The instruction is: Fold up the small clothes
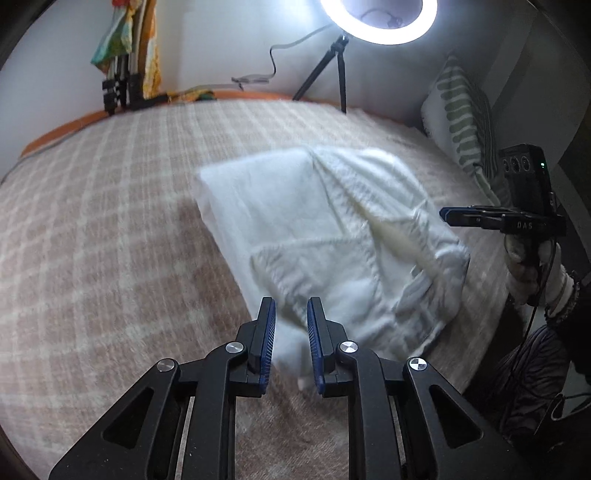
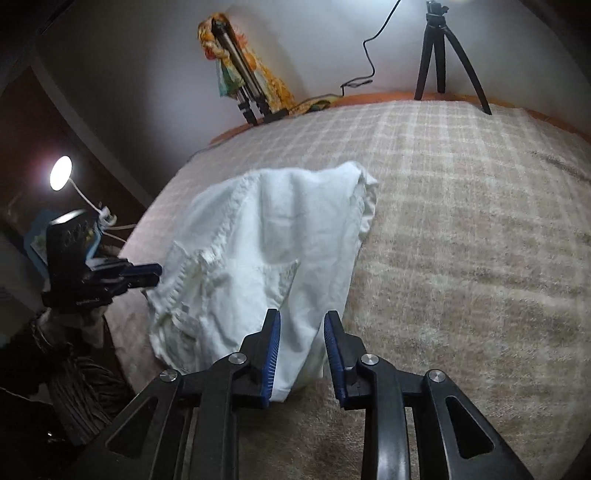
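The left gripper (image 1: 291, 325) has its blue-padded jaws spread, nothing between them. Just ahead lies the white, partly folded cotton garment (image 1: 332, 236) on the beige checked blanket (image 1: 92, 221). The right gripper (image 2: 302, 339) is likewise spread above the garment's near edge.

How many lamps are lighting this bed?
2. A ring light stands on a tripod at the bed's far edge. A small desk lamp glows beside the bed, in the dark corner behind the left gripper. Others may be out of view.
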A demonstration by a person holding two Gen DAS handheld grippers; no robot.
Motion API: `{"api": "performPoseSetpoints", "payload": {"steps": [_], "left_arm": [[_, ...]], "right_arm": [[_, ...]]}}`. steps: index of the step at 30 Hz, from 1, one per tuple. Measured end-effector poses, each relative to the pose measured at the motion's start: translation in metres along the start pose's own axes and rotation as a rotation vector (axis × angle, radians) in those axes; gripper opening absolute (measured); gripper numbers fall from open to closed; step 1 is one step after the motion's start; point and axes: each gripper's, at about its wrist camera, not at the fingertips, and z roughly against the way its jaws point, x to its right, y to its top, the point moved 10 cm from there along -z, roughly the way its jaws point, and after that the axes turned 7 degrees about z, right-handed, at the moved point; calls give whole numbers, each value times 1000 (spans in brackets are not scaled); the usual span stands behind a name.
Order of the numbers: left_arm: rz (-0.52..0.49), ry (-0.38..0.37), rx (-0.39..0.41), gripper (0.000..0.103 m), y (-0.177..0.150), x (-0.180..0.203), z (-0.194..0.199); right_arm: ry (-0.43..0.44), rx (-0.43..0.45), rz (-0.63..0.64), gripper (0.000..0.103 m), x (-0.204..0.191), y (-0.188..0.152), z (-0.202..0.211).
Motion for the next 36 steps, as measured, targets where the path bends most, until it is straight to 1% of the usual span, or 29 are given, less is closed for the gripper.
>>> {"api": "performPoseSetpoints", "payload": {"steps": [2, 4, 7, 9, 10, 11, 12, 14, 16, 17, 19, 20, 22, 25, 26, 27, 28, 29, 30, 33, 36], "left_arm": [[-3, -16, 42, 16, 19, 8, 8], [-27, -28, 72, 16, 37, 23, 10], [-92, -58, 77, 18, 59, 54, 4], [-144, -80, 49, 31, 65, 76, -8], [-178, -86, 33, 33, 69, 90, -17], [-197, -83, 26, 37, 71, 99, -23], [-205, -75, 17, 44, 74, 109, -30], [-209, -72, -9, 50, 83, 125, -48], [-244, -65, -24, 50, 90, 142, -65], [-272, -47, -26, 50, 93, 149, -74], [-303, -22, -35, 50, 97, 160, -90], [-303, -13, -52, 50, 98, 163, -99], [-300, 6, -81, 50, 97, 163, -116], [-308, 74, -107, 50, 92, 155, -139], [-303, 83, -118, 46, 91, 151, -145], [-302, 89, -120, 35, 89, 148, -149], [-301, 91, -119, 29, 88, 144, -152], [-297, 75, -120, 17, 86, 144, -154], [-295, 62, -120, 10, 85, 142, -154], [-311, 43, -83, 4, 84, 141, -147], [-271, 4, -42, 2, 88, 139, -133]], "right_arm": [[25, 46, -42, 43, 10, 17, 9], [37, 67, -106, 43, 28, 32, 10], [81, 85, -206, 43, 51, 48, 1], [116, 84, -258, 43, 64, 55, -6], [124, 81, -270, 43, 68, 58, -9], [113, 81, -271, 43, 73, 62, -11], [83, 77, -255, 43, 78, 66, -14], [53, 58, -231, 43, 86, 71, -21], [27, 38, -216, 43, 96, 74, -28], [9, 29, -202, 42, 100, 75, -30], [12, 13, -173, 42, 104, 75, -35], [25, 6, -166, 42, 105, 75, -36], [24, -2, -151, 42, 110, 76, -39], [39, 0, -153, 42, 119, 78, -41], [42, 0, -148, 42, 120, 78, -42], [43, -2, -143, 42, 121, 77, -42], [47, -3, -139, 42, 121, 77, -43], [53, -4, -135, 42, 121, 76, -43], [60, -5, -126, 42, 120, 76, -44], [77, -10, -87, 42, 114, 75, -45], [89, -10, -39, 42, 104, 76, -46]]}}
